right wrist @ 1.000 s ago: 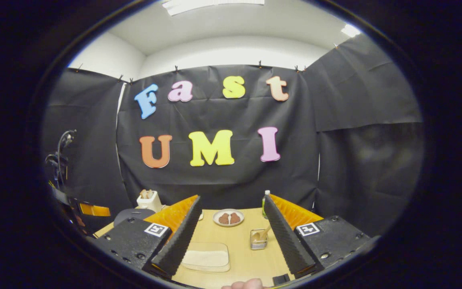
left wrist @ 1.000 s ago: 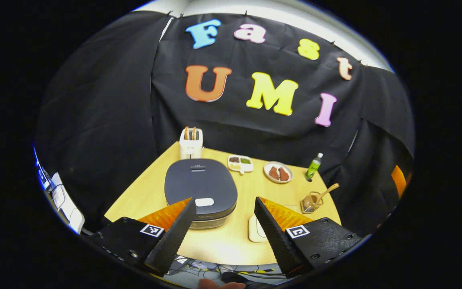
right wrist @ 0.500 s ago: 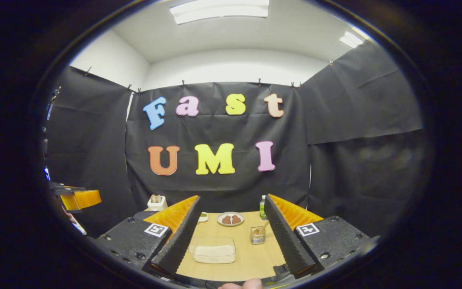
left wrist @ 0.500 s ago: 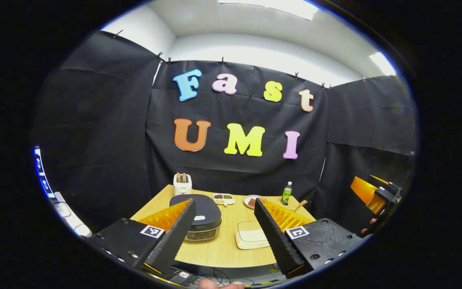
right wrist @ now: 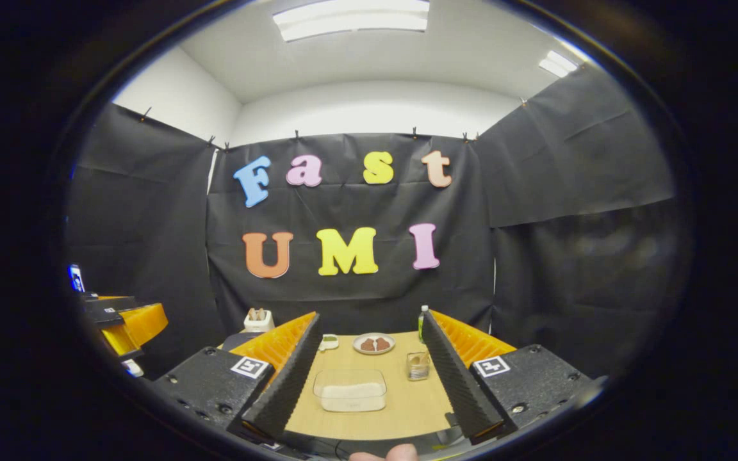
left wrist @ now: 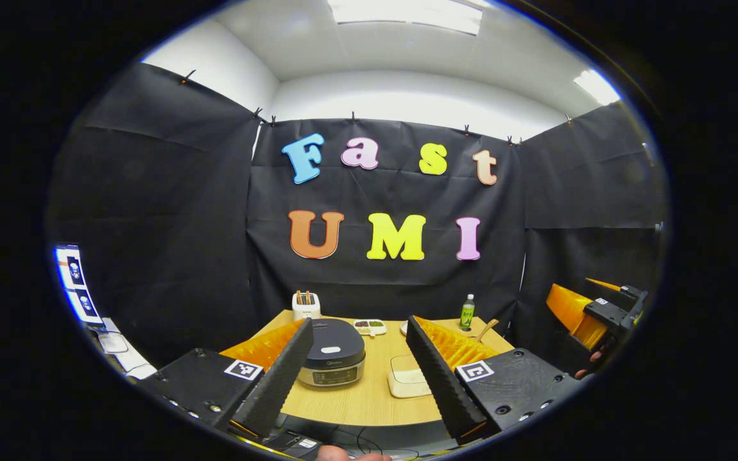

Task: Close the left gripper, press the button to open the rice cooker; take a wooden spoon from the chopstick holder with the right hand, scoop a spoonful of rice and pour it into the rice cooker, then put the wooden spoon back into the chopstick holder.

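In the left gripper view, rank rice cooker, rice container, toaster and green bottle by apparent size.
1. rice cooker
2. rice container, partly hidden by a gripper finger
3. toaster
4. green bottle
Toaster and bottle stand farther back, so true sizes are unsure.

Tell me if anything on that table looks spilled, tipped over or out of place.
Nothing stands out. The rice cooker sits flat with its lid shut, the rice container, plate and green bottle stand upright, and the wooden spoon leans in its holder. No spills show on the table.
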Action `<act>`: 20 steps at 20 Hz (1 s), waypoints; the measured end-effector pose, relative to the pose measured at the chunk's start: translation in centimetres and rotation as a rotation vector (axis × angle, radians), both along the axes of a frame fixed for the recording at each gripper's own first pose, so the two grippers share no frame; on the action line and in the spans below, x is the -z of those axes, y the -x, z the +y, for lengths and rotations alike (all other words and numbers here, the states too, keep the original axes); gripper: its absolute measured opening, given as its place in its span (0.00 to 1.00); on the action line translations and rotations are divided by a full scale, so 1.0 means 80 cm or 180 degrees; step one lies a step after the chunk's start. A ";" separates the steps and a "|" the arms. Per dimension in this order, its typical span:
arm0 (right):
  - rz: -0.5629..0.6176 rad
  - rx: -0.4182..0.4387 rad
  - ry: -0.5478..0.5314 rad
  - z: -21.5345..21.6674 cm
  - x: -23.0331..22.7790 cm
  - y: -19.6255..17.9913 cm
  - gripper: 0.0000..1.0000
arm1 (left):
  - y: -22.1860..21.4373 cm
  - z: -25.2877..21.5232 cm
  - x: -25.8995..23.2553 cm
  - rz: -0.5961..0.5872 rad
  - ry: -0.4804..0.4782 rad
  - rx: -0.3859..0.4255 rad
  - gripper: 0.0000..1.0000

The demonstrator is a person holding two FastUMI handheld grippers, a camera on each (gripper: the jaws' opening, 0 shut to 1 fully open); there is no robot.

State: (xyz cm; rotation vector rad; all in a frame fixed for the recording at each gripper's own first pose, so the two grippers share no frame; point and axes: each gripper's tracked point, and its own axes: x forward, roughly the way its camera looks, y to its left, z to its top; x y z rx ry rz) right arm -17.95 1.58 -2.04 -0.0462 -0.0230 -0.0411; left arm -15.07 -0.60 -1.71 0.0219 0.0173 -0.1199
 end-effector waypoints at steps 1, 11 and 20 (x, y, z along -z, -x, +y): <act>0.0044 -0.0007 -0.0002 0.002 0.007 0.002 1.00 | 0.003 -0.001 -0.001 -0.0018 0.0004 -0.0003 0.95; 0.0034 -0.0021 -0.0033 -0.003 0.013 -0.001 1.00 | 0.016 -0.018 0.007 -0.0091 -0.0136 0.0020 0.95; 0.0074 -0.0101 -0.0015 -0.006 0.021 -0.004 0.99 | 0.022 -0.031 0.015 -0.0058 -0.0176 0.0052 0.95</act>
